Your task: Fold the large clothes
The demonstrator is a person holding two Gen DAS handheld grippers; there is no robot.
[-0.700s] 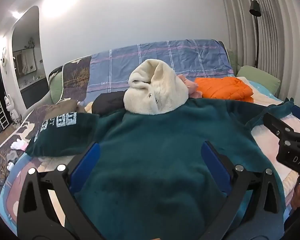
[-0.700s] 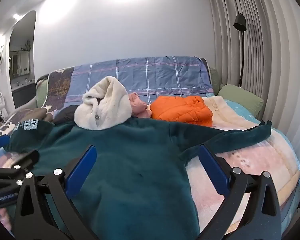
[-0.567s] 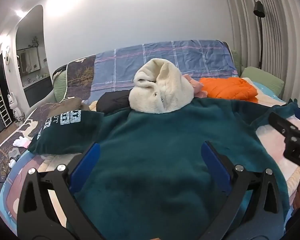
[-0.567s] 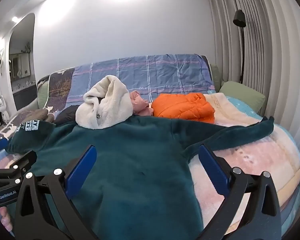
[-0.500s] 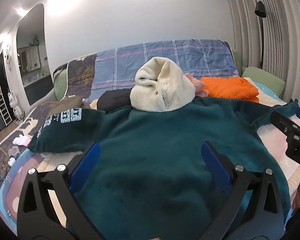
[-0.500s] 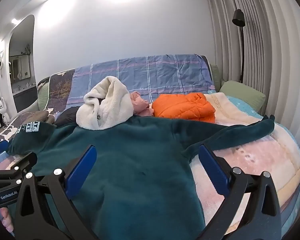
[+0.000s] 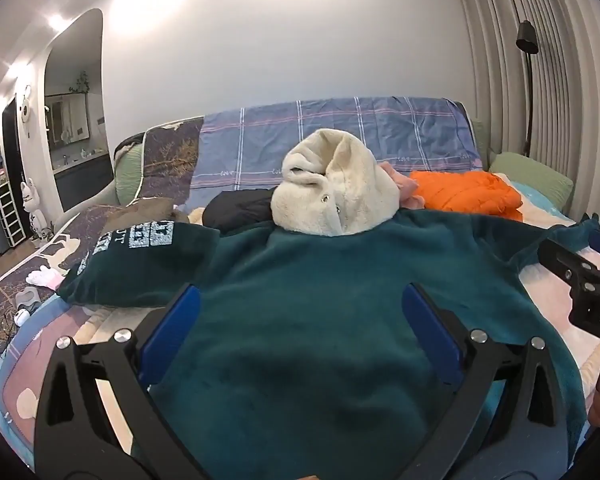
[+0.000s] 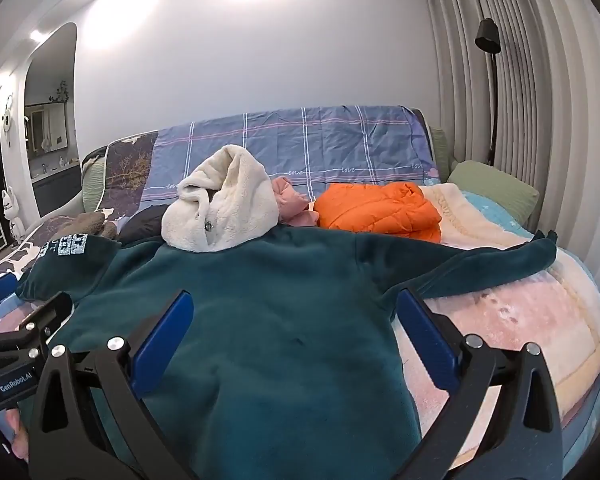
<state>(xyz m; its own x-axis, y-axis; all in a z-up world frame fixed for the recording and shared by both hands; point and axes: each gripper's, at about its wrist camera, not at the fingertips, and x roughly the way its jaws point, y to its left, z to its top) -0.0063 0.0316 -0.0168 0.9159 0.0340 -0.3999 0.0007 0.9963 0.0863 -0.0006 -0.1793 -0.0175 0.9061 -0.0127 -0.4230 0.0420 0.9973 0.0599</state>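
Both pairs of jaws stand spread as wide as they go, with nothing caught between the blue pads. From the left, the left gripper [image 7: 300, 320] hangs over the body of the dark green fleece pullover [image 7: 320, 320], which lies spread flat on the bed [image 8: 520, 320]. Its left sleeve with white block lettering [image 7: 140, 256] is already turned in a little on itself near the shoulder. At the collar sits a cream fleece jacket, bunched in a heap [image 7: 332, 192], touching the pullover's top edge. Further right, a folded orange puffer jacket [image 8: 380, 208] rests near the blue checked blanket [image 8: 300, 144]. The right gripper [image 8: 292, 328] hovers over the pullover's right flank, and the plain right sleeve [image 8: 480, 264] stretches out straight toward the bed's edge. As I judge it, folding has barely begun: the sleeves and body all remain to be folded.
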